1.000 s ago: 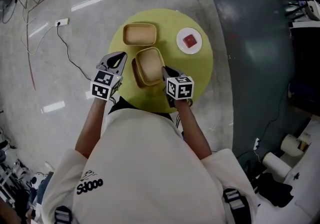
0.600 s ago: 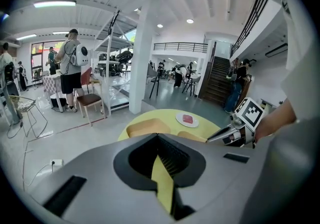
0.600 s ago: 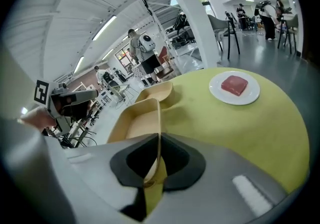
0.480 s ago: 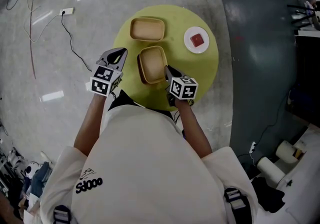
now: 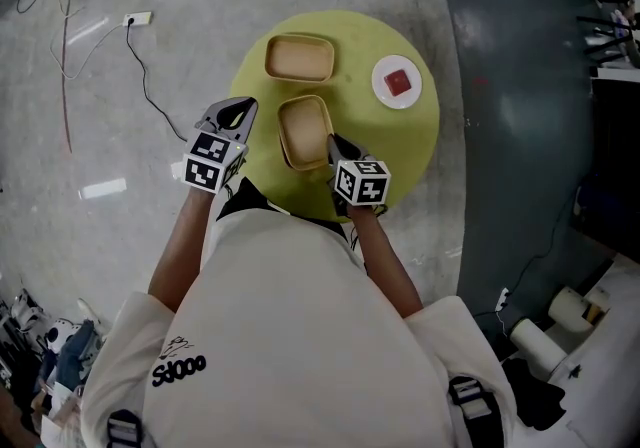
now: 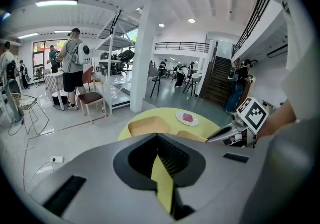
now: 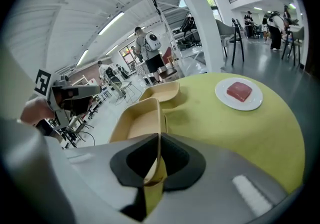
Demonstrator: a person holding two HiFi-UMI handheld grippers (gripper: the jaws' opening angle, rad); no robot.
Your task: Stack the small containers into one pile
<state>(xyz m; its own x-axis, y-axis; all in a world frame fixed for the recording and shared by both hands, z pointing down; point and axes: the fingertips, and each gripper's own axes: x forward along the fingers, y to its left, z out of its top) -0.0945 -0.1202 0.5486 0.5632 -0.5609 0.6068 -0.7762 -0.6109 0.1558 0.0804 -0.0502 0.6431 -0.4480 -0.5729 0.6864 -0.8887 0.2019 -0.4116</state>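
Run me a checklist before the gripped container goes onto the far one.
1. Right tool shut on the near container, gripping its rim: ok.
2. Left tool empty, jaws together, at the table's left edge, clear of both containers: ok.
3. Far container upright, nothing inside: ok.
4. Plate with the red block off to the right, out of the path: ok.
5. Near container lifted free of the table: cannot tell.

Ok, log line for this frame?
right gripper: shut on near container rim | left gripper: shut, empty | far container: separate, unstacked
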